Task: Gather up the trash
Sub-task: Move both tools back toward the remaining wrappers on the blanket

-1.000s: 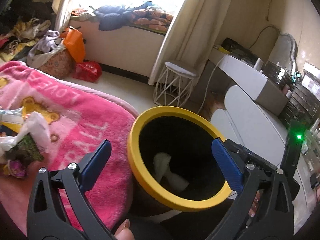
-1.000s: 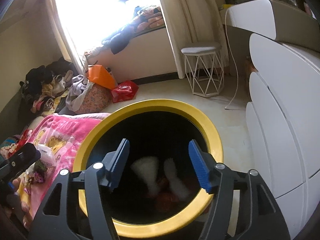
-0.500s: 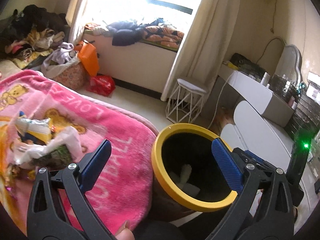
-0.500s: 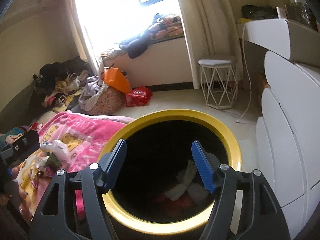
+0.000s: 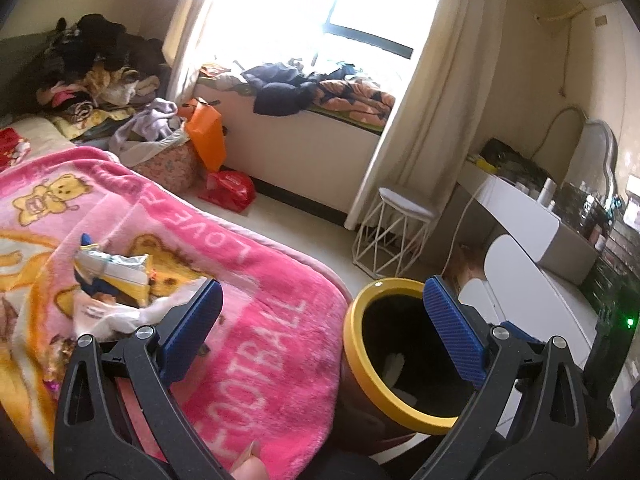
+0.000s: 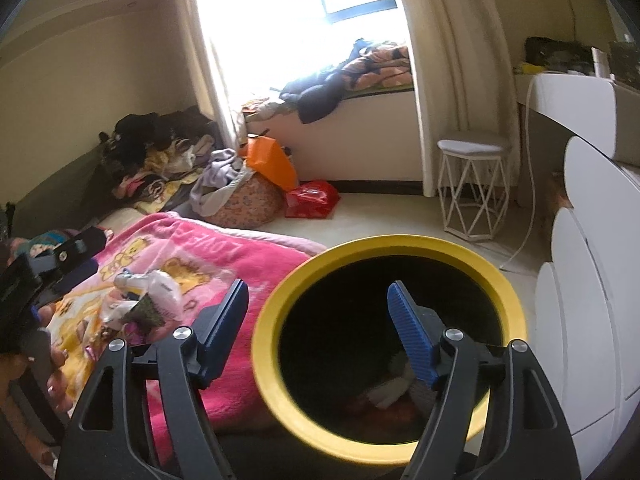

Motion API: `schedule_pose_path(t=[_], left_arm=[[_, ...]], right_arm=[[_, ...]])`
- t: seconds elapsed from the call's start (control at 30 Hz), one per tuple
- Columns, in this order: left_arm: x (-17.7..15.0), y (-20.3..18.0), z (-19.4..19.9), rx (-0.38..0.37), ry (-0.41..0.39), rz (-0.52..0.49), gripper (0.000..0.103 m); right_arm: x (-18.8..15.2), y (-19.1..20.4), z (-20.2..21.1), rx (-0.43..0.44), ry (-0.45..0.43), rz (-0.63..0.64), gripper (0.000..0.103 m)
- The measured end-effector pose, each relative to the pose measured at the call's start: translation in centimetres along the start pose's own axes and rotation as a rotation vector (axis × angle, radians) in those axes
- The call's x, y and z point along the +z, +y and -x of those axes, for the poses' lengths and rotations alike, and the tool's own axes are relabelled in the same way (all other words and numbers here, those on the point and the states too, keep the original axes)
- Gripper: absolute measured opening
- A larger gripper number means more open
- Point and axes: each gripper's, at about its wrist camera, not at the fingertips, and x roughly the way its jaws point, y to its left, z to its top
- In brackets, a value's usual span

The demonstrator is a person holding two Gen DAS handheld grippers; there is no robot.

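A yellow-rimmed dark bin [image 5: 362,354] [image 6: 508,292] stands beside the bed with white and reddish scraps inside. A heap of wrappers and tissue [image 5: 114,276] [image 6: 150,294] lies on the pink blanket [image 5: 260,344]. My left gripper [image 5: 322,330] is open and empty, hovering between the heap and the bin. My right gripper [image 6: 320,328] hangs above the bin's left rim; its jaws are opening with nothing between them. The left gripper [image 6: 52,264] and the hand holding it show at the right wrist view's left edge.
A white wire stool [image 5: 394,232] and a white dresser [image 6: 584,320] stand right of the bin. A red bag [image 6: 312,198], an orange bag [image 5: 206,138] and a laundry basket [image 6: 244,200] sit on the floor by the window seat. Clothes are piled at the back left.
Both grippers have pulled back and up from the bin and swung left toward the bed. The trash heap has come into fuller view. The right jaws have widened a little.
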Motion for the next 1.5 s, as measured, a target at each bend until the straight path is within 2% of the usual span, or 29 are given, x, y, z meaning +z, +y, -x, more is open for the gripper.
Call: schedule_pose_path(t=[0.5,1.0,1.23,1.43,1.5], left_arm=[[1.0,4.5,2.0,0.072,-0.051,0.07,0.092],[2.1,10.6,3.8,0.201,-0.092,0.149,0.092],[1.7,14.2,3.8,0.272,-0.067,0.207,0.092],[0.5,16.8,2.8,0.313,0.012,0.254,0.092],[0.0,17.3,2.4,0.312,0.032,0.262,0.089]], right_arm=[[0.1,5.7,-1.6,0.1,0.038,0.101,0.07],[0.6,12.1,-4.3,0.226,0.076,0.212,0.07],[0.2,14.9,-6.6,0.291,0.123,0.269,0.07],[-0.5,16.7,-9.2,0.334,0.185,0.29,0.07],[-0.7,17.0,-10.4,0.344,0.216,0.277,0.068]])
